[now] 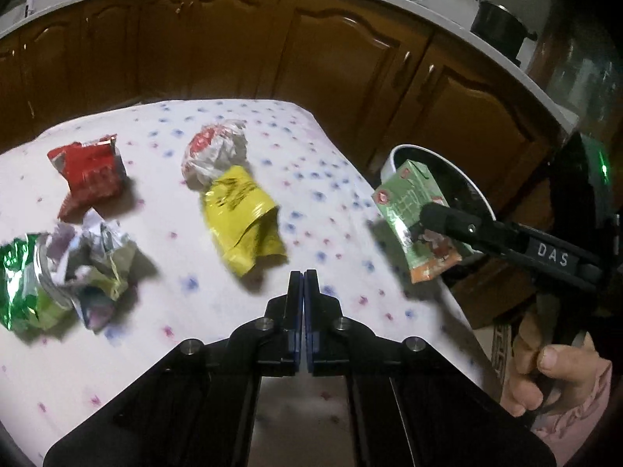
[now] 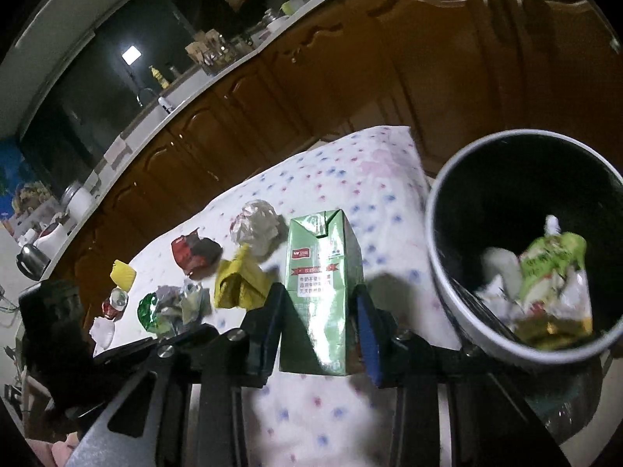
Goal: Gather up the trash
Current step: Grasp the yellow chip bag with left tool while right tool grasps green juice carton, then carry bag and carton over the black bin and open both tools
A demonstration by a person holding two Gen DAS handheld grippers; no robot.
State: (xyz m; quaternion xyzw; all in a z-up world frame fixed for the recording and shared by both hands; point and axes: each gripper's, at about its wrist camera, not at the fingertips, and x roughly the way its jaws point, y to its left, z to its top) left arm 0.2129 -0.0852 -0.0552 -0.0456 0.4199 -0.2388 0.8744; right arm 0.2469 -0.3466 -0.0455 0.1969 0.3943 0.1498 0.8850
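My right gripper [image 2: 320,292] is shut on a green drink carton [image 2: 317,295], held upright above the table's right side. The left wrist view shows that carton [image 1: 412,218] next to the rim of the dark bin [image 1: 393,155]. The bin [image 2: 436,241] stands just right of the carton and holds wrappers, among them a green pouch [image 2: 553,272]. My left gripper [image 1: 303,284] is shut with nothing between its fingers, above the dotted tablecloth [image 1: 319,194]. On the cloth lie a yellow wrapper [image 1: 243,218], a white crumpled wrapper [image 1: 218,151], a red packet [image 1: 89,171] and a green and silver bundle [image 1: 66,276].
Wooden cabinets [image 1: 233,46] and a grey countertop [image 1: 447,11] run behind the table. A black pot [image 1: 500,27] sits on the counter. Small pieces lie at the table's far left: a yellow cup [image 2: 124,274] and a white scrap [image 2: 102,330]. A person's hand [image 1: 545,369] grips the right tool.
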